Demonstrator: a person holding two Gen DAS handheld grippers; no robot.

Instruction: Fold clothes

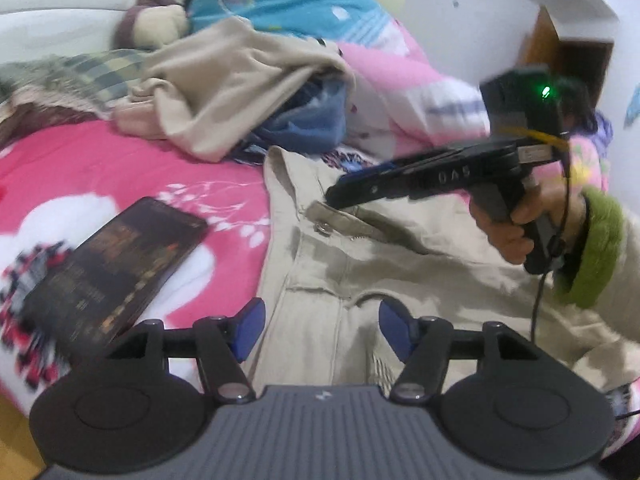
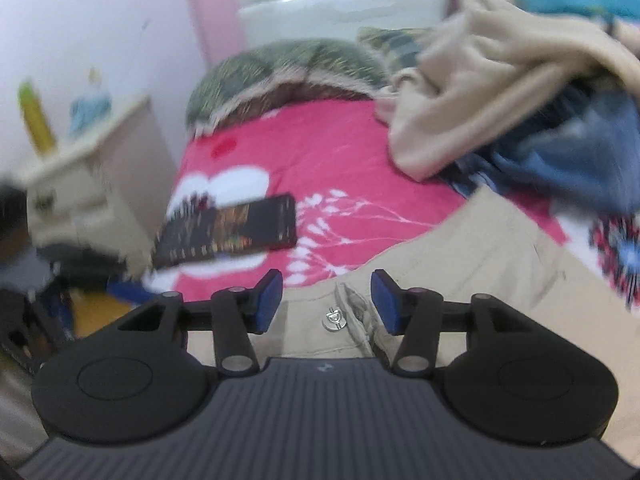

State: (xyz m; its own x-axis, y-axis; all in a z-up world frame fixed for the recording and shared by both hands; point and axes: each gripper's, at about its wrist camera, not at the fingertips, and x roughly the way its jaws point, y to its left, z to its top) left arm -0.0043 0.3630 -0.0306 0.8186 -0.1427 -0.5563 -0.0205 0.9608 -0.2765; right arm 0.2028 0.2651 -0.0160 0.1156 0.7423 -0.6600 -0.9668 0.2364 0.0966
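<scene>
Left wrist view: the left gripper point(image 1: 322, 330) hangs over the trousers point(image 1: 360, 264), jaws spread wide with nothing between them. The cloth directly below the gap is the hip and pocket region; the waistband lies ahead of the jaws, toward the pile point(image 1: 240, 92) of unfolded clothes at the far side of the bed point(image 1: 100, 164). The trousers lie flat and front-up, presumably so both ends of the waistband can be reached at once.

In the same view the right gripper point(image 1: 340, 196) comes in from the right, ahead of the left jaws, tips lowered to the waistband beside the button point(image 1: 322, 229). A hand point(image 1: 508, 224) with a green cuff point(image 1: 596, 252) works its trigger handle.

The right wrist view settles the jaw state: both blue pads stand apart, open, with the button point(image 2: 335, 319) and fly directly between and below them. No cloth is pinched yet. The approach at the fly suggests a grasp at the waist centre, likely to lift or fold the trousers lengthwise.

A phone point(image 2: 228, 232) lies on the bed ahead and left of the right jaws, well apart from the trousers. It is judged clear of the fold path unless the cloth is swung that way.

Motion blur obscures finer detail in both views.
</scene>
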